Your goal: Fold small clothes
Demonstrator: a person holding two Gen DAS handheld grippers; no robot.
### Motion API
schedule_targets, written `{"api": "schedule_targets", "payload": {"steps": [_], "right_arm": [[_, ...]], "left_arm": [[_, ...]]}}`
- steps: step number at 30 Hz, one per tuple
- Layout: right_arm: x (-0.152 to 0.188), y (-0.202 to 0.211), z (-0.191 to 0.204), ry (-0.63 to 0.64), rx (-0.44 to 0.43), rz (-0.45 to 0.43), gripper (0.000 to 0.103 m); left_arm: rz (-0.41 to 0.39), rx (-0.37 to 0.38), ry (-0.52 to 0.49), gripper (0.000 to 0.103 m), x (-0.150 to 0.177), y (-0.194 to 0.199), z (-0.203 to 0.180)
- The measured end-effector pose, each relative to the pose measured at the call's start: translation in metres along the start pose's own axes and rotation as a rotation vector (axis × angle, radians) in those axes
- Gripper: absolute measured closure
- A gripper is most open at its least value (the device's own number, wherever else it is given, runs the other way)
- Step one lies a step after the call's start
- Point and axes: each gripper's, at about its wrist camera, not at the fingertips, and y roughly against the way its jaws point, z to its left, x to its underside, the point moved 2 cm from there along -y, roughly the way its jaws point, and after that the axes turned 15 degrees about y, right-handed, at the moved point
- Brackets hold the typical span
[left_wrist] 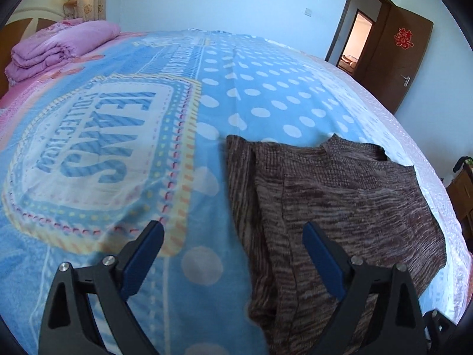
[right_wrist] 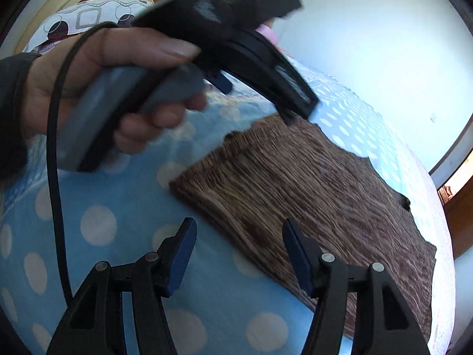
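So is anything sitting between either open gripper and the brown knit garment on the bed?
Nothing visible does. The left gripper and the right gripper are both open just above the brown knit garment, each straddling one of its edges. Only the polka-dot bedspread lies around it. The folded pink quilt sits far off.

A blue polka-dot bedsheet (left_wrist: 266, 94) fills most of the frame, a folded pink quilt (left_wrist: 59, 47) at upper left and a brown door (left_wrist: 405, 59) (red paper emblem) upper right.
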Motion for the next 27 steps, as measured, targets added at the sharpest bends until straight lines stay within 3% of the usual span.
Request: {"api": "schedule_targets", "payload": {"steps": [4, 11, 15, 21, 27], "right_arm": [[-0.011, -0.006, 0.005, 0.018, 0.003, -0.005, 0.042], [-0.021, -0.014, 0.011, 0.024, 0.017, -0.006, 0.042], [-0.026, -0.018, 0.014, 0.028, 0.016, -0.008, 0.047], [-0.036, -0.018, 0.025, 0.057, 0.017, -0.014, 0.061], [-0.035, -0.022, 0.023, 0.025, -0.009, -0.016, 0.064]], "left_arm": [[0.017, -0.004, -0.025, 0.006, -0.003, -0.014, -0.009], [0.028, -0.031, -0.031, 0.014, -0.013, -0.032, -0.011], [0.026, -0.058, -0.061, 0.019, -0.016, -0.04, -0.016], [0.02, -0.088, -0.072, 0.022, -0.019, -0.048, -0.018], [0.009, -0.087, -0.07, 0.03, -0.02, -0.051, -0.016]]}}
